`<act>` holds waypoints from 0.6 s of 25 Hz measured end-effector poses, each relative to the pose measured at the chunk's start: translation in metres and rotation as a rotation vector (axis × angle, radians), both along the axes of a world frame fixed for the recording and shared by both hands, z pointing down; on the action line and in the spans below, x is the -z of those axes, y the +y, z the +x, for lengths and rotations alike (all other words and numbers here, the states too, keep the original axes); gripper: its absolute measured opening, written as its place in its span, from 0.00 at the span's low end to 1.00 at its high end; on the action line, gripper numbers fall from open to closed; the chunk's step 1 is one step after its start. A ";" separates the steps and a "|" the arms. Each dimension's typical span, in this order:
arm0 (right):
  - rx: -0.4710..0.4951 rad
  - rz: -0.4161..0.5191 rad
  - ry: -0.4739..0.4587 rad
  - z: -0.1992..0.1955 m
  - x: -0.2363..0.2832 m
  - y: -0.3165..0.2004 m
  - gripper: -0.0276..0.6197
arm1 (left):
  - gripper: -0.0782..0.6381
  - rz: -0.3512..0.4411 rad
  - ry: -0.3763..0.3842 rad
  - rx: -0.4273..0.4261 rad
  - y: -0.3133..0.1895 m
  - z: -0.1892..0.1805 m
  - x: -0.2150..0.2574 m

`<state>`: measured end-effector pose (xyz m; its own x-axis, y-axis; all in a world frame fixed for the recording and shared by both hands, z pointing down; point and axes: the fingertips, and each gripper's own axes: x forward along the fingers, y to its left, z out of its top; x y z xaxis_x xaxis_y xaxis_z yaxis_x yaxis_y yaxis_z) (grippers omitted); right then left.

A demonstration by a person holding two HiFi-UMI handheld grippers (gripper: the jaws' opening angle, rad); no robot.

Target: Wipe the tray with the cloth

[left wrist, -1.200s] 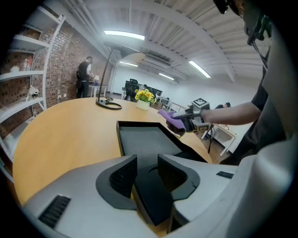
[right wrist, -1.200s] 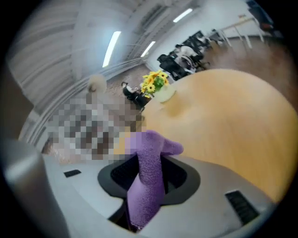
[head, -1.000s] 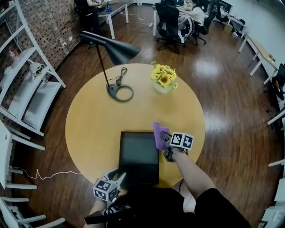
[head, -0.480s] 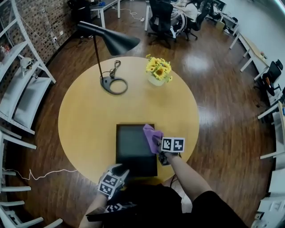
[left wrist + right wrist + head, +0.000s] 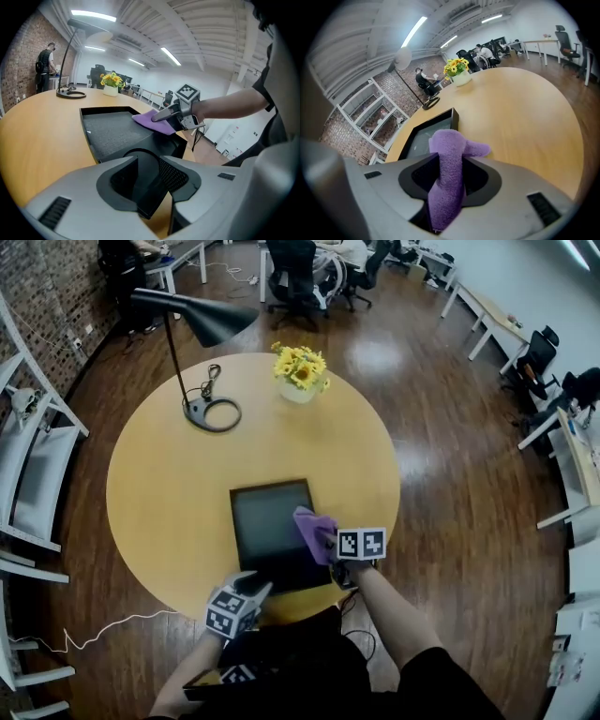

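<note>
A black tray lies on the near part of the round yellow table. My right gripper is shut on a purple cloth, which hangs over the tray's right side near its front. In the right gripper view the cloth sticks up between the jaws of that gripper, with the tray's rim just beyond. My left gripper sits at the tray's near left corner. In the left gripper view this gripper is shut on that corner of the tray, with the cloth and right gripper beyond.
A black desk lamp and a vase of yellow flowers stand on the table's far half. White shelving runs along the left. A white cable lies on the wood floor. Office chairs and desks stand far back.
My right gripper has carried the purple cloth leftward from the tray's right edge to over the tray's right side. The left gripper has stayed at the near left corner.
</note>
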<state>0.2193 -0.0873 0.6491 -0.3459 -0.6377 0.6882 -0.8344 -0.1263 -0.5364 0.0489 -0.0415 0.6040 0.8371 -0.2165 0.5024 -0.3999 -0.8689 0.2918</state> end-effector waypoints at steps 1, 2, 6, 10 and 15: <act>-0.024 0.008 -0.006 -0.001 0.003 0.007 0.26 | 0.30 -0.009 0.008 -0.008 -0.001 0.000 0.001; -0.047 0.016 -0.012 -0.002 0.005 0.014 0.26 | 0.30 -0.018 0.016 -0.014 -0.001 0.000 0.003; -0.057 0.019 -0.001 -0.009 0.009 0.039 0.26 | 0.30 -0.021 0.011 -0.031 0.002 0.000 0.000; -0.061 0.023 0.039 -0.017 0.013 0.066 0.26 | 0.30 -0.021 -0.010 -0.049 0.007 0.000 -0.002; -0.162 0.068 0.025 -0.015 0.026 0.090 0.26 | 0.30 -0.075 0.007 -0.074 0.010 0.003 0.002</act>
